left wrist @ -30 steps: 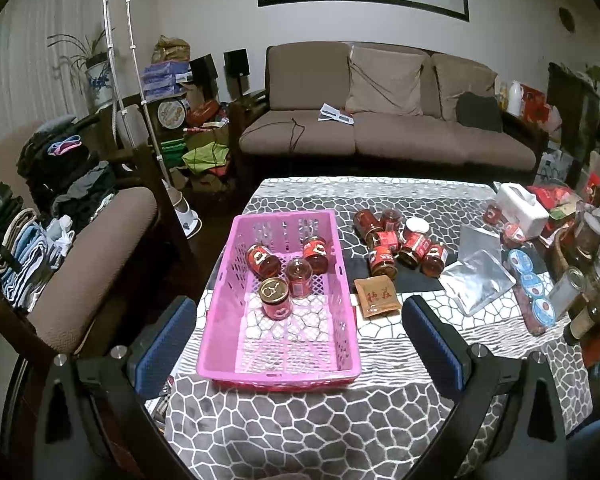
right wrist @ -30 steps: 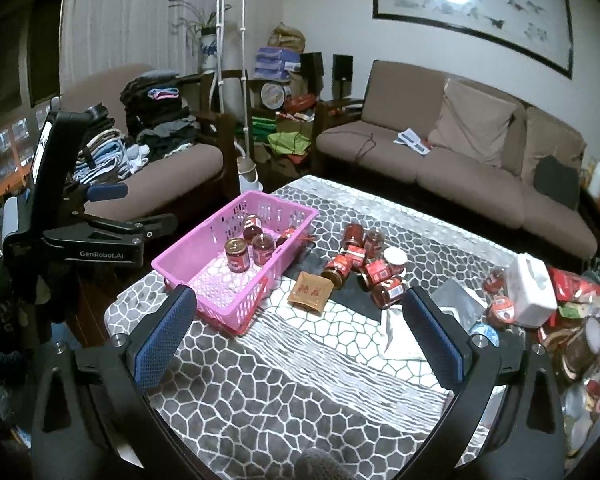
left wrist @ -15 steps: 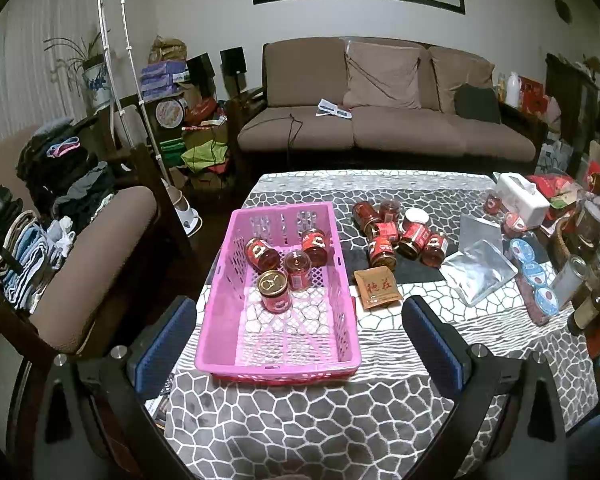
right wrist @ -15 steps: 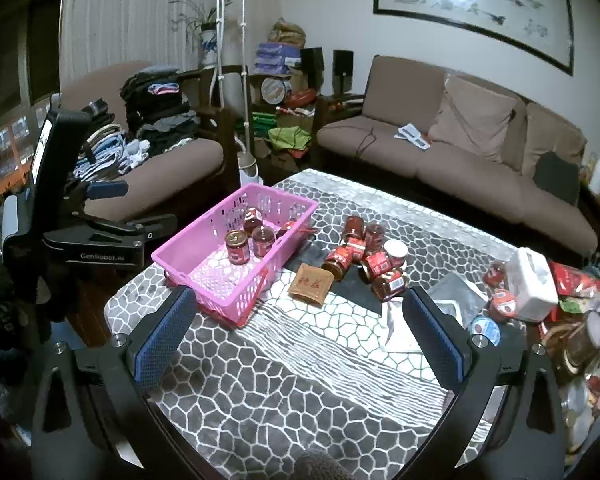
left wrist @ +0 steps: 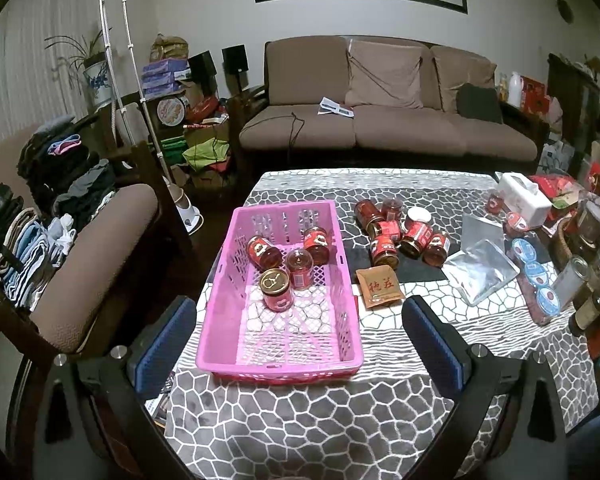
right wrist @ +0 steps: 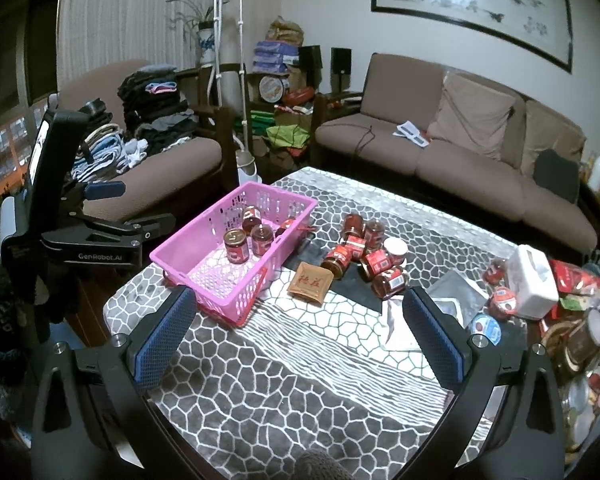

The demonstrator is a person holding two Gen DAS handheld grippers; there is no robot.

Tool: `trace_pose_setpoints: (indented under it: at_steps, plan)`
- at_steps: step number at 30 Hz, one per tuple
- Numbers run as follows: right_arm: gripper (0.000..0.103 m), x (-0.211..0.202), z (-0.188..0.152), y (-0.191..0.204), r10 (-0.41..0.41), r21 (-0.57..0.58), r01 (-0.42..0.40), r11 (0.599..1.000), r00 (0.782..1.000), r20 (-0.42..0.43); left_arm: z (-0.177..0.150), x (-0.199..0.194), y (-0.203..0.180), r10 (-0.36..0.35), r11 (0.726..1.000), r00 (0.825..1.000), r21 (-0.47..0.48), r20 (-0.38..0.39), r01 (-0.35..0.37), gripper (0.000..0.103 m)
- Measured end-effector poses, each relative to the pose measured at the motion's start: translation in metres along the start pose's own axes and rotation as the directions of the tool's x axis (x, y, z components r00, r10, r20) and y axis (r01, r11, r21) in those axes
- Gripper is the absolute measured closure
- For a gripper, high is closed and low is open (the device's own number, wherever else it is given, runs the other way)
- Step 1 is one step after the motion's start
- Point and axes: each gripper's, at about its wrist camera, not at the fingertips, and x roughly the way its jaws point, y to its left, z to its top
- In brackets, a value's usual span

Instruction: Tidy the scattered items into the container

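A pink basket (left wrist: 280, 366) sits on the left part of the patterned table, with several red-labelled jars (left wrist: 276, 290) in its far half. More of these jars (left wrist: 400, 236) lie clustered on the table to its right, behind a brown packet (left wrist: 379, 287). My left gripper (left wrist: 298, 320) hovers open above the basket's near end, holding nothing. In the right wrist view the basket (right wrist: 228, 292) is at the left, with the loose jars (right wrist: 364, 256) and the packet (right wrist: 311, 282) ahead. My right gripper (right wrist: 300, 312) is open and empty above the table's near side. The left gripper (right wrist: 100, 232) shows at the far left.
A silver pouch (left wrist: 480, 272), a white box (left wrist: 522, 196), sealed cups (left wrist: 536, 276) and several cans and bottles crowd the table's right edge. An armchair (left wrist: 92, 248) piled with clothes stands left of the table. A brown sofa (left wrist: 380, 120) stands behind it.
Both grippers have drifted slightly, so the table sits a little differently in each view. Both stay open and nothing on the table has moved.
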Motion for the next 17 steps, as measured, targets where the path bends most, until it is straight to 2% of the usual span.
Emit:
trace_pose_setpoints:
  at_steps: [17]
  plan:
    - [0.0,0.0008,-0.001,-0.0029,0.004,0.002,-0.004,1.0,1.0,-0.008,-0.0021,0.0018,-0.0011,0.006,1.0,1.0,-0.008,-0.003,-0.006,0.0]
